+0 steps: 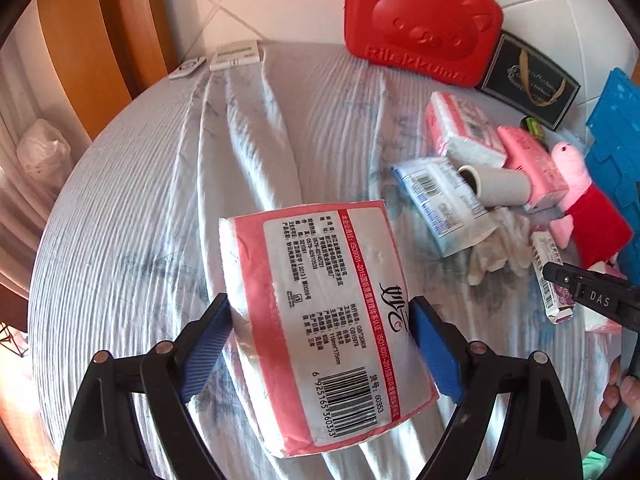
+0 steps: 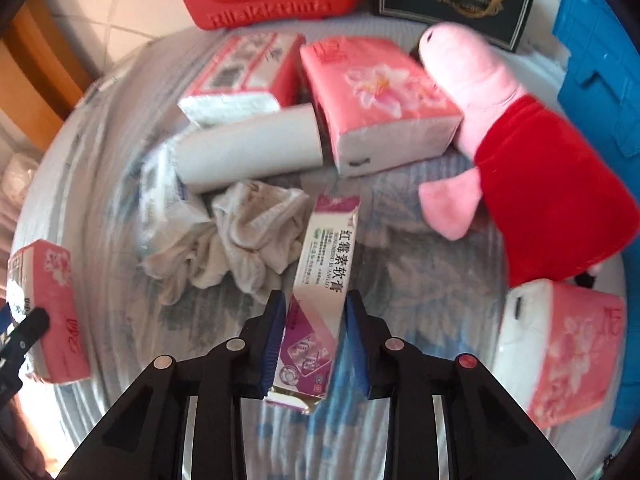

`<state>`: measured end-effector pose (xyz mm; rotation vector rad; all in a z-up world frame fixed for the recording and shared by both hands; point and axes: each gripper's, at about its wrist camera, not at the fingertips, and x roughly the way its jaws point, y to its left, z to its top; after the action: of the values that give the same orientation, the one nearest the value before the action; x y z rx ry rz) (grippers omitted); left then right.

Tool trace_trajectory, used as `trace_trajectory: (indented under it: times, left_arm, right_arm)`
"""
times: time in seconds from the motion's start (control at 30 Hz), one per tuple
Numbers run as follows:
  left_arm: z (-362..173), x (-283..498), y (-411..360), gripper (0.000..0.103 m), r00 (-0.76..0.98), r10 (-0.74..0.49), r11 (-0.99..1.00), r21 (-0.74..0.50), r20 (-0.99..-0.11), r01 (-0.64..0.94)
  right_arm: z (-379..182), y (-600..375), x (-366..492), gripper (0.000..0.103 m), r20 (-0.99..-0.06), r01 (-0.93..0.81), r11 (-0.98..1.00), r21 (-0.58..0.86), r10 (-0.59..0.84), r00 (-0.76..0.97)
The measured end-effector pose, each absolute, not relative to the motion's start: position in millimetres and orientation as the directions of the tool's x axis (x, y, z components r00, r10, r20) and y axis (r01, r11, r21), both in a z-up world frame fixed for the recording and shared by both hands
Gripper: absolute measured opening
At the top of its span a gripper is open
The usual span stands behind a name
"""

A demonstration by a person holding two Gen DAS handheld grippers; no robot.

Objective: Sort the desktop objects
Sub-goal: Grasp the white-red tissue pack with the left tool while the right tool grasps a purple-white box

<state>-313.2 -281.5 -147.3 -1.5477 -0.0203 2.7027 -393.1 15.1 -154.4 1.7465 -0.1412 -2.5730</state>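
The left hand-held gripper (image 1: 320,344) has its pads wide apart, pressed on both sides of a pink tissue pack (image 1: 320,320) raised above the striped bed sheet (image 1: 160,200). The right hand-held gripper (image 2: 316,336) has its pads narrowed against an ointment box (image 2: 316,280), whose near end is hidden between them. The red bear case (image 1: 420,24) stands shut, its contents unseen. Only the right view shows another tissue pack (image 2: 568,356) by the plush pig (image 2: 520,160); it is blurred.
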Motion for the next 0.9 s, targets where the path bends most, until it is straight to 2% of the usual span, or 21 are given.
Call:
trace_trajectory:
  times: [0.27, 0.53, 0.9]
  left_arm:
    - [-97.6, -282.2, -249.3, 0.088, -0.6, 0.064, -0.997, -0.02, -0.797, -0.08]
    - [-49.1, -241.5, -196.1, 0.088, -0.679, 0.113, -0.988, -0.013, -0.726, -0.151]
    - [25.0, -195.3, -61.2, 0.088, -0.759, 0.248, -0.952, -0.005, -0.602, -0.307]
  right_arm:
    - [-87.2, 27.6, -343.7, 0.028, -0.849, 0.021, -0.992, 0.124, -0.117, -0.516]
    - [-6.8, 70.9, -296.0, 0.028, -0.715, 0.019, -0.988, 0.151, -0.122, -0.689]
    - [96.1, 179.6, -211.6, 0.028, -0.493, -0.035, -0.991, 0.132, -0.035, -0.869]
